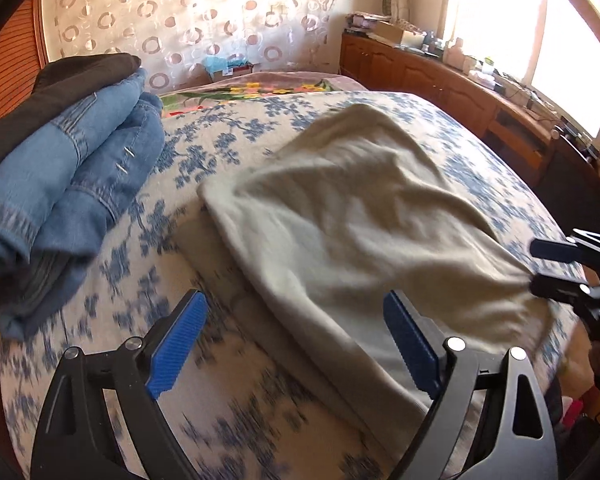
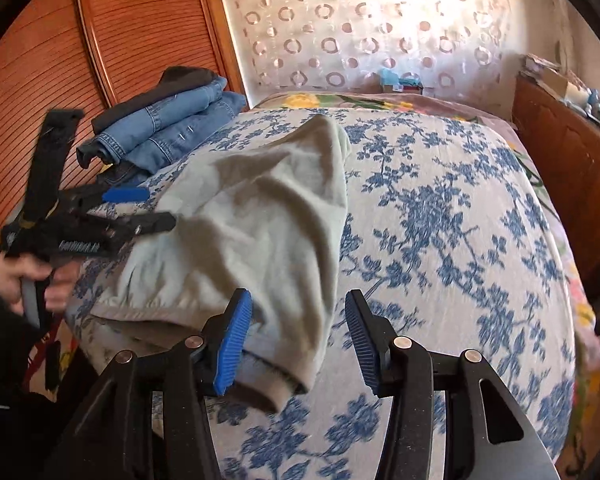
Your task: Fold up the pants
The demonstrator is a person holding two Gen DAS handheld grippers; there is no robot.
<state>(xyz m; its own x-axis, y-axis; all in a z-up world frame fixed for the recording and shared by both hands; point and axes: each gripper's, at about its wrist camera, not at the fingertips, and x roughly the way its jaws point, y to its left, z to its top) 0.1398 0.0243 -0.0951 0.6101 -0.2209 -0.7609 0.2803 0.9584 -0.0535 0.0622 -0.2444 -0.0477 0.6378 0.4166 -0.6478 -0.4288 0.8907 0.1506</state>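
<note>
A bed with a blue-flowered bedspread (image 2: 440, 208) carries the pale grey-green pants (image 1: 340, 216), rumpled and partly doubled over, near its front edge; folded jeans (image 1: 84, 168) lie beyond them. Only the right wrist view shows a hand (image 2: 18, 276) on the left gripper (image 1: 296, 344). Both the left gripper and the right gripper (image 2: 298, 336) stand open, gripping nothing, the right one's left pad against the pants' hem.

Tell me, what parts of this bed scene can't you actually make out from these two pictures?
- Beige pants: smeared by motion blur in both views; how many layers are folded is unclear.
- Their near edge: in the left wrist view it passes behind the left gripper.
- Folded jeans: cut off by the left edge, the bottom of the pile unseen.
- Cabinet clutter: too small and washed out by window glare.
- Right gripper: its own view shows the jaws apart, gripping nothing.
</note>
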